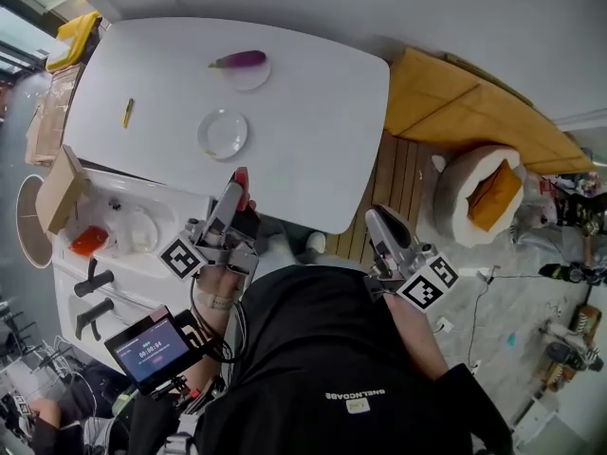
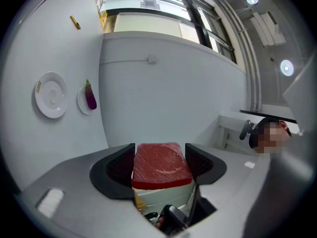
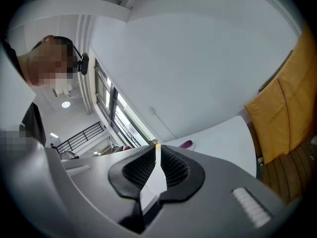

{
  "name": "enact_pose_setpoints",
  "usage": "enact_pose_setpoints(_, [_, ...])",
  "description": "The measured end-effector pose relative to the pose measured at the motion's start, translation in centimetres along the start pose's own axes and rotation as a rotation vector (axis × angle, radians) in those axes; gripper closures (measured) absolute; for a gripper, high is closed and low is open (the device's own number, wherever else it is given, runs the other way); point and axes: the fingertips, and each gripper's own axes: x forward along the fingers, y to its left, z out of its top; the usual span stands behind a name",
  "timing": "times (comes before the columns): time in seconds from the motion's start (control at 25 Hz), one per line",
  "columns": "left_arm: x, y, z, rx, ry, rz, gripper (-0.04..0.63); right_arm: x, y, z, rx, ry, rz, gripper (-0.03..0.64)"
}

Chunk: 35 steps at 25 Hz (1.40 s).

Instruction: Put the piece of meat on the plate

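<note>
Left gripper view: piece of meat (image 2: pixel 161 166) is clamped in left tool (image 2: pixel 159 153) | right tool (image 3: pixel 157 155) jaws are pressed together | plate (image 1: pixel 223 134) is seated on tabletop (image 1: pixel 318 136).

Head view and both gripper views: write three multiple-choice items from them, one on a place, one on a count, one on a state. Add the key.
1. Where is the piece of meat?
A. on the floor
B. between the jaws of the left gripper
C. on a chair

2. How many plates lie on the table?
A. two
B. one
C. four

3. What state is the right gripper in?
A. wide open
B. shut on a fork
C. shut, with nothing in it

Key:
1 B: the left gripper view shows the red slab clamped between the two dark pads.
2 A: the head view shows one bare plate and a second under an eggplant.
3 C: the right gripper view shows the pads together, with nothing between them.
</note>
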Motion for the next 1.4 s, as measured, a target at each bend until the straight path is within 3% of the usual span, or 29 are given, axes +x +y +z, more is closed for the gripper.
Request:
enact_pose_setpoints(0.24, [-0.1,1.2,0.8,-0.035,-0.033,0.005,0.259,-0.9,0.3,1.1,-0.015,-0.016,-0.027,0.583])
enact_pose_setpoints(0.56, [-0.8,9.1,5.7,-0.09,-0.102,0.113,0.259,4.0,-1.6,2.1,-0.034,0.007,-0.093,0.583])
enact_pose_setpoints(0.92, [-2.1,14.9,8.6,-0.06,-0.134,0.203,0.259,5.3,-3.3,3.1,-0.052,0.036,-0.149,0.583])
enact_pose_setpoints(1.4, [-3.8,21.0,11.3,0.002,-0.115,0.331,0.259,7.6,-3.6,2.3,-0.02,0.07,-0.188,0.583])
